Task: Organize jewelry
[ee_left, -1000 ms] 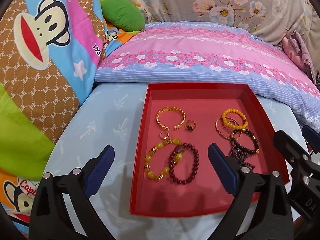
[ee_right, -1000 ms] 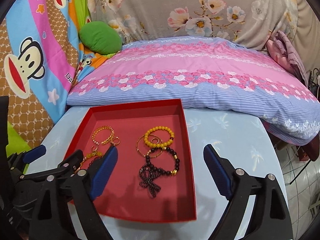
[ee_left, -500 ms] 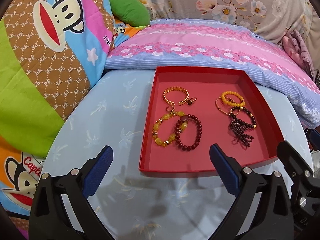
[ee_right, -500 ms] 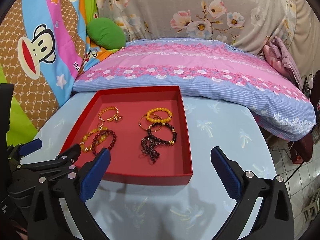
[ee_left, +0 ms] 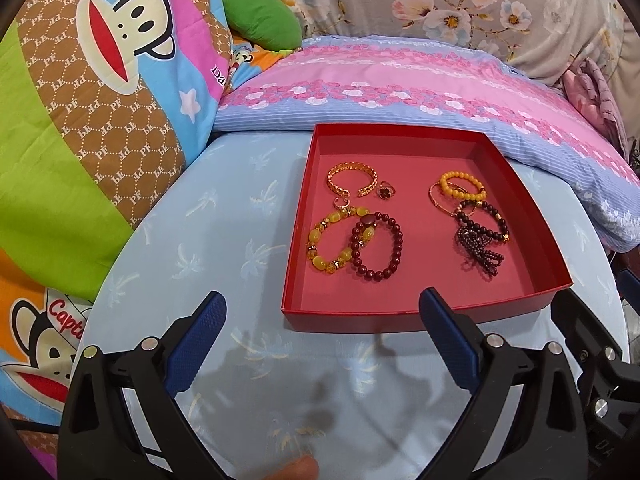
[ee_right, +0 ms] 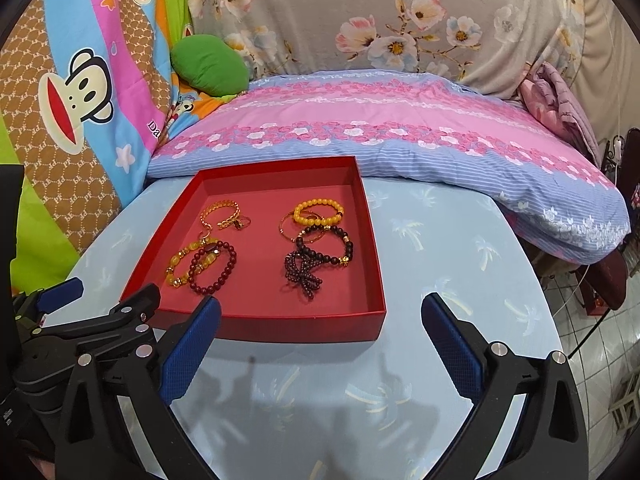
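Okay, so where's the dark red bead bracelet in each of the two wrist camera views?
Left wrist view: the dark red bead bracelet lies in the near left part of the red tray, overlapping the yellow bead bracelet.
Right wrist view: it sits left of centre, just beyond the right claw's left finger.
Shared landmark: the green cushion behind the tray.

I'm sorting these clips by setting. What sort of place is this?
Most likely a home bedroom or living area: a round table in a palm-print cloth is ringed by a pink floral pillow and cartoon monkey bedding, with a red jewelry tray on it.
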Demonstrator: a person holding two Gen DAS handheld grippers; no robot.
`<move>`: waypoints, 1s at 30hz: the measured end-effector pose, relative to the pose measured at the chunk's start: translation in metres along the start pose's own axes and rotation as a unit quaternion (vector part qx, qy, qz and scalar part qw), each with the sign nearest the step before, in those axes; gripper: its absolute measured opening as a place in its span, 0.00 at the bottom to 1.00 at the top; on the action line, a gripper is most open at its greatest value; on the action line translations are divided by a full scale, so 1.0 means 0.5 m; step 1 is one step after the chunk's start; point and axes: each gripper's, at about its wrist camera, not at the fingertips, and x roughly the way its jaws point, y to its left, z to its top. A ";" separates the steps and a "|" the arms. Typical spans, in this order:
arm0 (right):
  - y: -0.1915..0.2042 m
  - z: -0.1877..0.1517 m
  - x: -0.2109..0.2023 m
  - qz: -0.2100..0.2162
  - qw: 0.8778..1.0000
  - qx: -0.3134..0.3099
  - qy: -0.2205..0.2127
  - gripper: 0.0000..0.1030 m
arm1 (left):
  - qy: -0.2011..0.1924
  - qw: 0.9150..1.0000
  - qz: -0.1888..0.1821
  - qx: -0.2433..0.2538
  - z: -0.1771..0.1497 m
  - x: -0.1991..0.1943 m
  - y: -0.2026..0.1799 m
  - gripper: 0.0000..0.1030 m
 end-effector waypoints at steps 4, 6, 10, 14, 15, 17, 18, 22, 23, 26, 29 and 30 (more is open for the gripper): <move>-0.001 -0.004 -0.003 0.001 1.000 0.002 0.002 0.94 | 0.002 1.000 0.001 0.001 -0.005 -0.002 -0.001 0.90; -0.002 -0.004 -0.003 0.001 1.000 0.002 0.002 0.94 | 0.003 1.000 0.002 0.000 -0.006 -0.003 -0.002 0.90; -0.002 -0.008 -0.003 0.004 1.000 0.004 0.006 0.94 | 0.003 1.000 0.008 -0.002 -0.009 -0.005 0.001 0.90; -0.003 -0.013 -0.004 0.007 1.000 0.007 0.009 0.94 | 0.005 1.000 0.010 -0.001 -0.013 -0.006 0.001 0.90; -0.003 -0.014 -0.004 0.007 1.000 0.008 0.010 0.94 | 0.006 1.000 0.010 0.000 -0.013 -0.006 0.001 0.90; -0.003 -0.015 -0.004 0.007 1.000 0.008 0.010 0.94 | 0.007 1.000 0.010 0.001 -0.013 -0.006 0.001 0.90; -0.003 -0.015 -0.004 0.007 1.000 0.008 0.010 0.94 | 0.007 1.000 0.010 0.001 -0.014 -0.006 0.001 0.90; -0.004 -0.017 -0.004 0.007 1.000 0.008 0.010 0.94 | 0.009 1.000 0.009 0.003 -0.014 -0.007 0.000 0.90; -0.004 -0.017 -0.004 0.007 1.000 0.008 0.010 0.94 | 0.009 1.000 0.009 0.003 -0.015 -0.007 -0.001 0.90; -0.004 -0.018 -0.005 0.006 1.000 0.007 0.010 0.94 | 0.012 1.000 0.006 0.002 -0.016 -0.005 -0.001 0.90; -0.004 -0.019 -0.005 0.007 1.000 0.007 0.011 0.94 | 0.014 1.000 0.010 0.000 -0.019 -0.005 0.001 0.90; -0.005 -0.022 -0.005 0.007 1.000 0.006 0.011 0.94 | 0.014 1.000 0.013 0.000 -0.019 -0.005 0.001 0.90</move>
